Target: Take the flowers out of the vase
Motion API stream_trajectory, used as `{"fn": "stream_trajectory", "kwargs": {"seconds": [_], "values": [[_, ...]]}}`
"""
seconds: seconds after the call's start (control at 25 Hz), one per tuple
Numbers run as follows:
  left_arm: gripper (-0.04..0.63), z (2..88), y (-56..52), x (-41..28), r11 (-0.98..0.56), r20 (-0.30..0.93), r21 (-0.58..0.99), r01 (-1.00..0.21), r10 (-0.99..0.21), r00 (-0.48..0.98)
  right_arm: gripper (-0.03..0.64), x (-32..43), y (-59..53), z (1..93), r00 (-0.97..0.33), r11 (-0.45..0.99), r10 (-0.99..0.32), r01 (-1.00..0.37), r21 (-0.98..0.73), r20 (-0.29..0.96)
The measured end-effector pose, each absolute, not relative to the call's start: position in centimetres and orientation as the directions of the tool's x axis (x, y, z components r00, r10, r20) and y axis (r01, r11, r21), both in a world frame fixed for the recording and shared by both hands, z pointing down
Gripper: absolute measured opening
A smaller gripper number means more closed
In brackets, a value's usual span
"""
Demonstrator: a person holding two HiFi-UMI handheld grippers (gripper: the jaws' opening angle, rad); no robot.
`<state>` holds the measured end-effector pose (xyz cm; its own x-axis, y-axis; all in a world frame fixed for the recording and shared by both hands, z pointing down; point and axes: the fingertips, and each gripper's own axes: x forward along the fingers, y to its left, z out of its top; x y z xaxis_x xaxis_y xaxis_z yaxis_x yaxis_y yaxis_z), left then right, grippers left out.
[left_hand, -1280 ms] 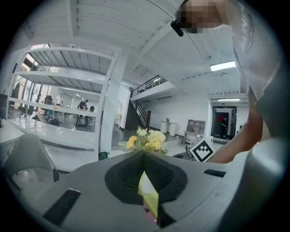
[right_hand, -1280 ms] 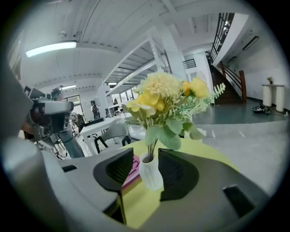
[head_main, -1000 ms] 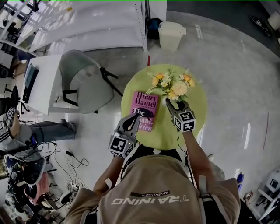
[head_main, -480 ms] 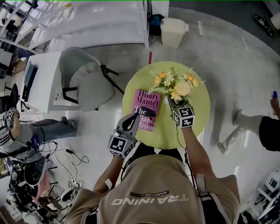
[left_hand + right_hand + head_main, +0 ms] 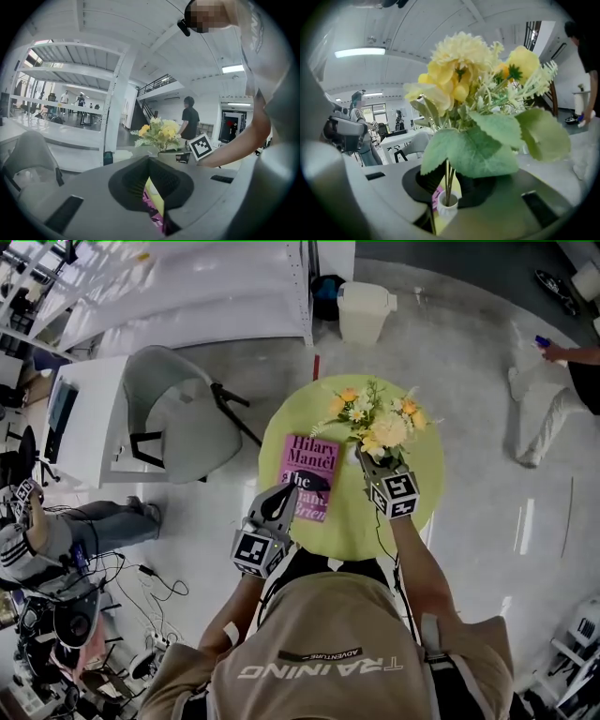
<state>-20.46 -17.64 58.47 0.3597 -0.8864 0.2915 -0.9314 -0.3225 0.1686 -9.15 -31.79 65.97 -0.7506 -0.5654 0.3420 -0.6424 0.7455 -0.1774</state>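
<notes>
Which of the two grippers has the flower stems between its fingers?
The right gripper: its fingers have just been closing on the stems of the flowers, at the vase. The left gripper, near the book, has nothing between its fingers.

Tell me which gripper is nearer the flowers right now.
Right. The right gripper is at the flowers; its jaws have just been closing, with the stems between them above the vase. The left gripper hangs apart, on the book's far side.
</notes>
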Motion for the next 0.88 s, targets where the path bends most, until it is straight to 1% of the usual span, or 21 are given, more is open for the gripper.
{"fn": "stream_trajectory", "kwargs": {"seconds": [0.48,0.88], "values": [[0.006,56.5,-17.5,-18.4,-0.363,0.246,0.172,-0.916,-0.884,0.397,0.061,-7.3,-31.3,58.3,-0.761,0.756,-0.612,-0.643,-0.122,0.216],[0.006,55.6,-17.6,-15.1,-0.422,0.237,0.186,-0.887,-0.857,0.458,0.052,-2.5,-29.7,54.0,-0.725,0.725,-0.666,-0.685,-0.077,0.175]]}}
